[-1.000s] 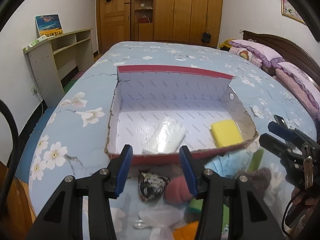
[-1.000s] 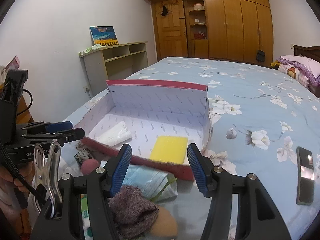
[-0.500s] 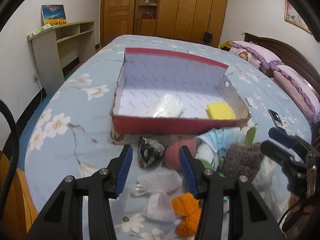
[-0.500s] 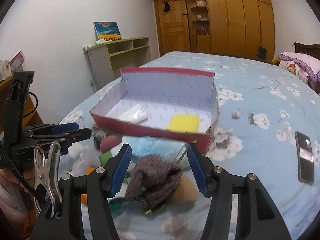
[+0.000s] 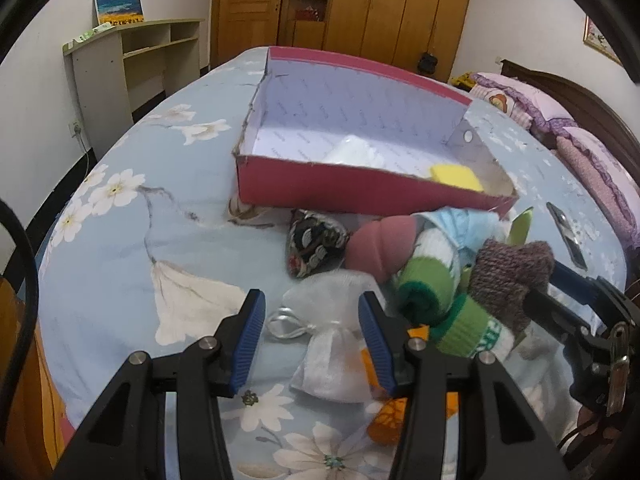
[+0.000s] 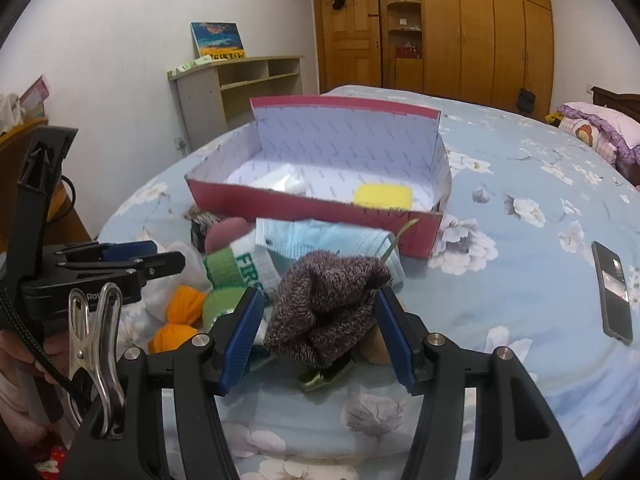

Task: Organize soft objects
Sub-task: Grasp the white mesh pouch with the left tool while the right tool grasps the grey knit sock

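Over the bed (image 5: 120, 240):
Left tongs (image 5: 311, 342): tilted down, spread around the sheer white drawstring pouch (image 5: 328, 344), not pinching.
Right tongs (image 6: 320, 332): tilted down, spread around the brown knitted sock (image 6: 324, 312), not pinching.

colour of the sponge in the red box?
Yellow; the flat rectangular sponge shows best in the right wrist view.

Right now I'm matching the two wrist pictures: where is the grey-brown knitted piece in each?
Left wrist: knitted piece at right, against the right gripper.
Right wrist: low centre, between the open fingers.
Shared landmark: red box behind the pile.
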`<action>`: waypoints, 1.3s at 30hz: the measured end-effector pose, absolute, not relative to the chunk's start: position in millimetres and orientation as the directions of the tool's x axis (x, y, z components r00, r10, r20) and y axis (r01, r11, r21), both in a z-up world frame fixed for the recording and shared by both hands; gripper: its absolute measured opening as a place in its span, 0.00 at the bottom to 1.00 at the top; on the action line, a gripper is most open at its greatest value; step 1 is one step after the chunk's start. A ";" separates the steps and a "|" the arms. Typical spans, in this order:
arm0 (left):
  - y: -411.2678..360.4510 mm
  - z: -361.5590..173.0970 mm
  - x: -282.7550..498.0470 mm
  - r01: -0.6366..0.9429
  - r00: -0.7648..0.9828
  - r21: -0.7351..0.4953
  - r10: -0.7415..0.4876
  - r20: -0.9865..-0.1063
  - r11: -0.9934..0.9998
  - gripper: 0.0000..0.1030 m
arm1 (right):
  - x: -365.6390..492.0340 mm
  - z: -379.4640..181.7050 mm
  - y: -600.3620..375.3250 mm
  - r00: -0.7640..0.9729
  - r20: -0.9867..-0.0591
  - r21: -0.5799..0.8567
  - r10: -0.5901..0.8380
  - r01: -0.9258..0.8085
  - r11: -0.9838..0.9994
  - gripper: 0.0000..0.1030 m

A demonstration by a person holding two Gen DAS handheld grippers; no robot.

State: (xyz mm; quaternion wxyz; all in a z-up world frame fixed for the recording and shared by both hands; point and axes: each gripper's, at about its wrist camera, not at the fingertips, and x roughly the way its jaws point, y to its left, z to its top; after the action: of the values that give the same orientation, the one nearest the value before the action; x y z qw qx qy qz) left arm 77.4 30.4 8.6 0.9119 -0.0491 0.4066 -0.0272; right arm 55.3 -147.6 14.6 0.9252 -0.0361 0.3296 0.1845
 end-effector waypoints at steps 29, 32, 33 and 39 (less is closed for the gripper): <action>22.5 -11.9 85.6 0.023 0.635 -0.161 -0.138 -0.760 0.987 0.49 | 57.6 -1.6 -155.7 0.703 -0.611 0.147 0.363 -0.349 0.925 0.36; 23.5 -10.5 84.4 0.016 0.640 -0.166 -0.138 -0.755 0.986 0.39 | 57.3 -1.8 -156.9 0.701 -0.611 0.158 0.369 -0.348 0.924 0.30; 23.7 -9.8 83.6 0.017 0.642 -0.166 -0.138 -0.754 0.986 0.37 | 57.2 -1.9 -157.0 0.700 -0.611 0.160 0.370 -0.349 0.924 0.30; 23.4 -3.6 77.0 0.029 0.662 -0.161 -0.140 -0.736 0.986 0.25 | 53.4 0.6 -155.4 0.704 -0.605 0.155 0.371 -0.353 0.923 0.23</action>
State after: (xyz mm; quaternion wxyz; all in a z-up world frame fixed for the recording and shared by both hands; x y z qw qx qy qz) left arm 77.0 23.4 -3.6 0.9092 -0.0679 0.4082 -0.0466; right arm 53.4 -155.4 0.6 0.9231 0.0135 0.3306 0.1963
